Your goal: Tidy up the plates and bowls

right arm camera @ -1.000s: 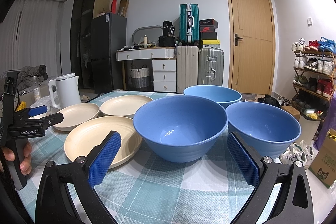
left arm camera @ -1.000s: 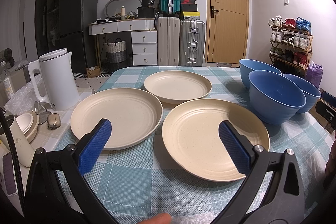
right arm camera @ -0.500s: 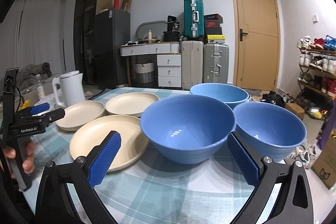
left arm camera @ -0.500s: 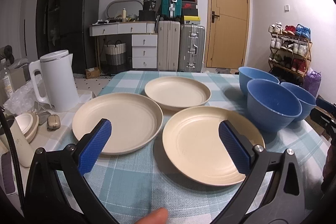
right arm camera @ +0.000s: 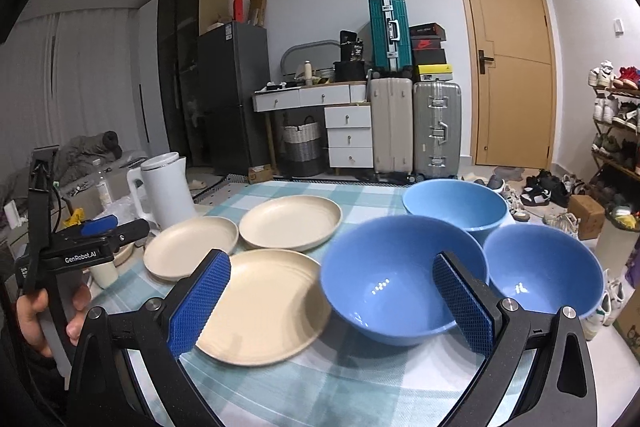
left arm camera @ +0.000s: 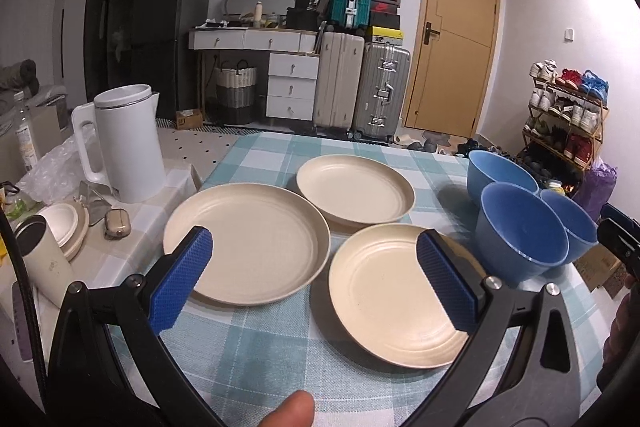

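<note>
Here, both jaws gape wide, empty; white kettle [left arm camera: 124,143] stands left of the plates [left arm camera: 248,247].

Rear blue plastic bowl [left arm camera: 500,169] partly hidden behind front blue bowl [left arm camera: 520,239]; near round cream plate [right arm camera: 260,307] motion-blurred in right wrist view.

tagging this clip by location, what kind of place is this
Most likely a lived-in home, a flat's main room: a checked table set with plates and a kettle, suitcases stacked by the door, a shoe rack.
</note>
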The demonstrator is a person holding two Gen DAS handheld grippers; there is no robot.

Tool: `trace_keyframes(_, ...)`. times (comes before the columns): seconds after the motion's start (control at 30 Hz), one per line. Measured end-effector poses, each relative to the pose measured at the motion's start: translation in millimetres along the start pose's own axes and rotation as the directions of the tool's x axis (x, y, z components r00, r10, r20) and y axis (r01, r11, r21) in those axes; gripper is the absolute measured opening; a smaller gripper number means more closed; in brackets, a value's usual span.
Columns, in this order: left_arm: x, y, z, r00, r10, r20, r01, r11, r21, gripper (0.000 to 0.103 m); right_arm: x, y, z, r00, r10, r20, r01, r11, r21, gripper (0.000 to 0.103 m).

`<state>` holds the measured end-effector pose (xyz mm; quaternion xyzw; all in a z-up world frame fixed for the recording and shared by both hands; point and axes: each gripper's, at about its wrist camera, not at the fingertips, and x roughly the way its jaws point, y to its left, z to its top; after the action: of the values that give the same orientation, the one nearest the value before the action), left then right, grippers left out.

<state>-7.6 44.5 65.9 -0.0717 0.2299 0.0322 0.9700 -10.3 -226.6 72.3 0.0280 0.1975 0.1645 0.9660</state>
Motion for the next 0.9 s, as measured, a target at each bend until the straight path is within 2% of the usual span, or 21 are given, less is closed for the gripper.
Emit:
trace_keyframes(0.23, -3, 11, 25, 0.997, -0.006, -0.072, 0.005, 1.0, -0.011, 0.102, 3, 17, 37, 0.999, 0.044, -0.022, -0.044, 0.999, 0.0, 0.103)
trace_keyframes(0.37, 1, 20, 33, 0.996, 0.035, -0.08, -0.036, 0.999, -0.009, 0.102, 16, 26, 52, 0.996, 0.069, -0.058, -0.068, 0.998, 0.016, 0.103)
trace_keyframes(0.63, 18, 51, 45, 0.991, 0.053, -0.12, -0.062, 0.995, -0.074, 0.102, 50, 53, 71, 0.987, 0.123, -0.1, -0.123, 0.992, 0.008, 0.103)
trace_keyframes(0.9, 47, 74, 54, 0.984, 0.052, -0.17, -0.067, 0.994, -0.083, 0.102, 96, 72, 78, 0.977, 0.124, -0.174, -0.124, 0.992, 0.009, 0.103)
